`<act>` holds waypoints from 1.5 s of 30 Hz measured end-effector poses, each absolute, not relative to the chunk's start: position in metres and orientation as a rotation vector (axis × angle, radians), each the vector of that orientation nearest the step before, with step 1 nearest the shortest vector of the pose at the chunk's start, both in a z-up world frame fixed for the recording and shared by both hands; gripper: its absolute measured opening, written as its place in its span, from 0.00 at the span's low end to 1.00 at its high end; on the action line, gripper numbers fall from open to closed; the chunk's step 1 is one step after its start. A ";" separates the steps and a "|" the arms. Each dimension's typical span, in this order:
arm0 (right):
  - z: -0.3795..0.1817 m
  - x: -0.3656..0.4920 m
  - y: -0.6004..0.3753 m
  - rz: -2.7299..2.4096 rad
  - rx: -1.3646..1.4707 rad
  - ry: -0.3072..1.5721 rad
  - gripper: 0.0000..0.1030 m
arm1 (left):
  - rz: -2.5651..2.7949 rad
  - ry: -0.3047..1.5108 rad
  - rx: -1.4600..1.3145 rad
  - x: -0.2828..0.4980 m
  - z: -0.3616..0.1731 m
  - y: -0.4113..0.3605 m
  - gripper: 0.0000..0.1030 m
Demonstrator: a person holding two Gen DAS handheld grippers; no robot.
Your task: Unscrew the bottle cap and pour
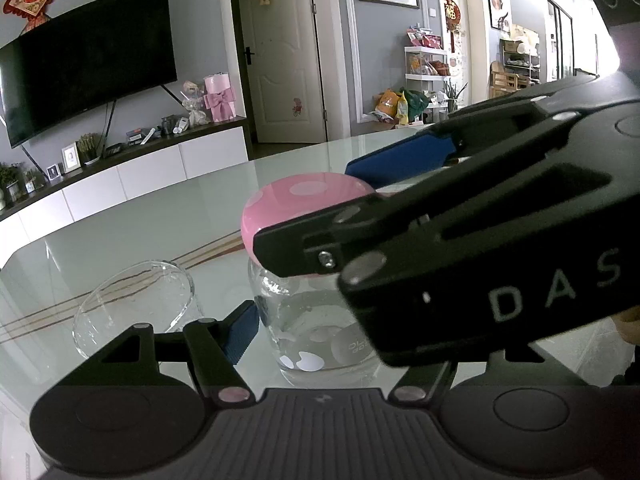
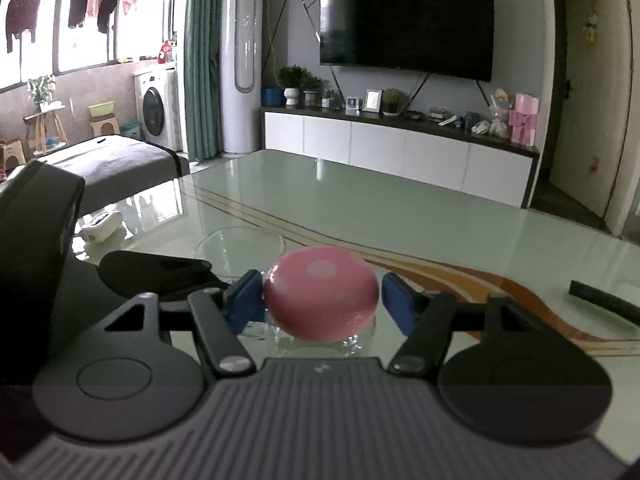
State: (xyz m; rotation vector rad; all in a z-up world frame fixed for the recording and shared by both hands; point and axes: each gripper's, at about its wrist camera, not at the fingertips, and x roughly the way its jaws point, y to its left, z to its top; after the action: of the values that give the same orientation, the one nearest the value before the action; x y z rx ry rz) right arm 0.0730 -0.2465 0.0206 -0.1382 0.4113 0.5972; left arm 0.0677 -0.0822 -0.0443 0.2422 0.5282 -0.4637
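Bottle of clear glass with white dots (image 1: 316,332) stands upright on the glossy pale-green glass table (image 1: 132,224), and its rounded pink cap with pale spots (image 1: 296,208) sits on its neck. Just to its left, seen from the left wrist camera, an empty clear drinking glass (image 1: 132,308) also stands on the table; whether it touches the bottle cannot be told.

The left gripper (image 1: 320,320) reaches around the bottle's body. Its left blue pad (image 1: 242,330) lies against the glass wall, while its other finger is hidden behind the right gripper, so whether this claw clamps the bottle cannot be told.

The right gripper (image 2: 322,304) comes in higher, at cap level. In its own camera the two blue pads (image 2: 246,300) flank the pink cap (image 2: 320,300): the left pad touches the cap's side, and the right one stands just beside it with a thin gap showing, so the claw is spread around the cap rather than pinched on it. The clear glass (image 2: 238,248) shows beyond the cap in that view.

A dark flat strip (image 2: 604,306) lies on the table well off to the right. A black wall television (image 2: 406,24) hangs over a long white cabinet (image 2: 396,152) behind.
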 end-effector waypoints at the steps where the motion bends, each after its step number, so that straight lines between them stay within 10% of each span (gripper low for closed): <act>1: 0.020 0.072 -0.246 0.600 -0.142 0.410 0.63 | -0.464 0.528 0.242 0.068 -0.044 -0.082 0.71; 45: 0.035 0.101 -0.290 0.990 -0.175 0.414 0.63 | -0.463 0.529 0.241 0.067 -0.044 -0.083 0.71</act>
State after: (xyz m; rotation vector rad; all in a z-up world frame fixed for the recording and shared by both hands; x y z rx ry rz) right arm 0.1010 -0.2896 0.0351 -0.1750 0.4138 0.9897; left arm 0.0671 -0.0827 -0.0439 0.2407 0.5293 -0.4634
